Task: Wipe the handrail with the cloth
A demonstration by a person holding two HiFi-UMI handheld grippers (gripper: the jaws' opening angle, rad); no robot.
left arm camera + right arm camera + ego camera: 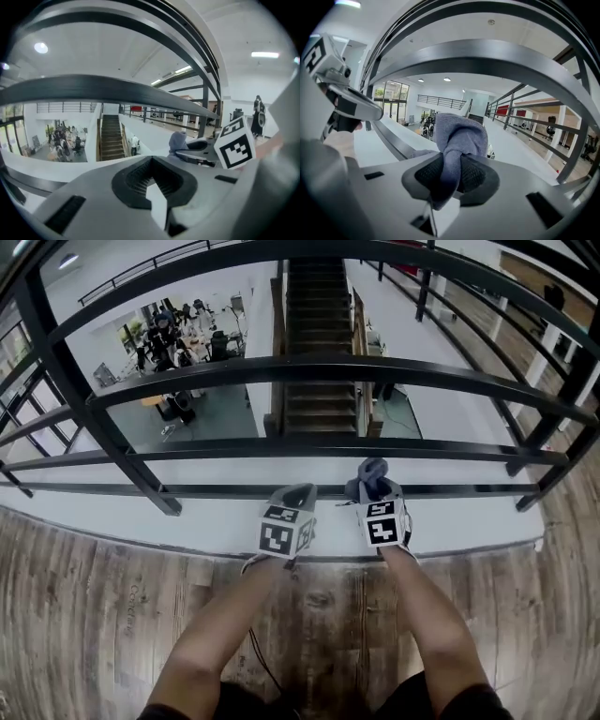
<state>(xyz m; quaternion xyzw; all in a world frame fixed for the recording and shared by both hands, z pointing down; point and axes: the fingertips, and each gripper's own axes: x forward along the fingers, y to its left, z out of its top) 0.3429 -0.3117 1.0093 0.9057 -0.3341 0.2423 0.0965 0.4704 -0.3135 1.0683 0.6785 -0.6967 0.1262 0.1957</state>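
Right gripper (pixel 451 177) is clamped tight on the bunched grey cloth (pixel 460 132), low by the handrail's (pixel 309 369) bottom bars. Left gripper (pixel 153 177) sits just beside it, jaws closed, nothing between them.

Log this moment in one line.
left tongs: shut, empty | right tongs: shut on grey cloth | cloth by lower handrail bar, contact unclear

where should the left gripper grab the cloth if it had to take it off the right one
Take the bunched free end of the cloth that sticks out past the right gripper, whose fingers pinch its lower fold. Come in from the left, where the left gripper sits beside it, shut and empty; it would likely need to open first.
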